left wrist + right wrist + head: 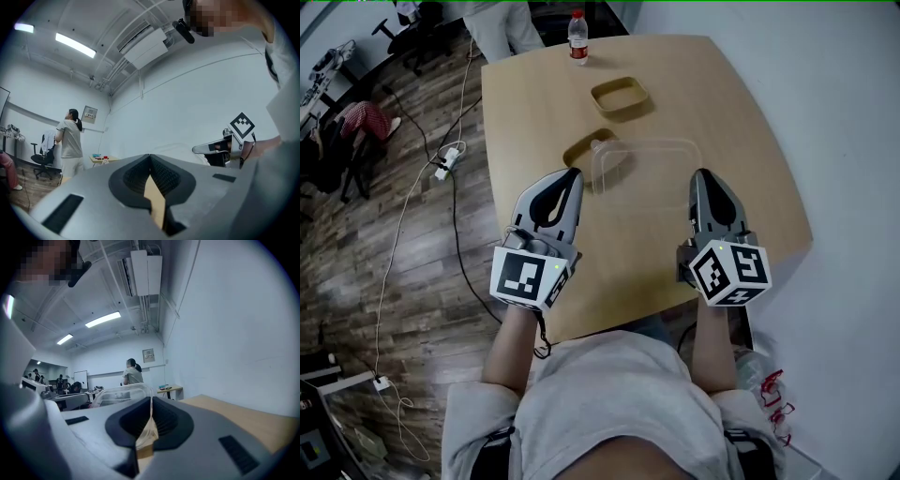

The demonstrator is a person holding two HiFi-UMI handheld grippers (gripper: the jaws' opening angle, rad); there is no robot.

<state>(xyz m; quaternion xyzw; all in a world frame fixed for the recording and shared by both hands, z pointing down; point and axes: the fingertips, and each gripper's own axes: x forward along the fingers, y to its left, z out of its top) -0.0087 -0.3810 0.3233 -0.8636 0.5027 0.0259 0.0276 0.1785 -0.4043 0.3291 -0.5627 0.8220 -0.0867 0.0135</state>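
Your left tool [571,175] and right tool [701,176] are both clenched on nothing, low over the light wooden table [750,112]. They flank the clear rectangular plastic container [652,173].

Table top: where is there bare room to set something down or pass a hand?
The table is bare on its right side, from the clear plastic container and far tan tray out to the edge, and between the left gripper and right gripper. The middle is crowded: water bottle, both trays, the near tan tray against the container.
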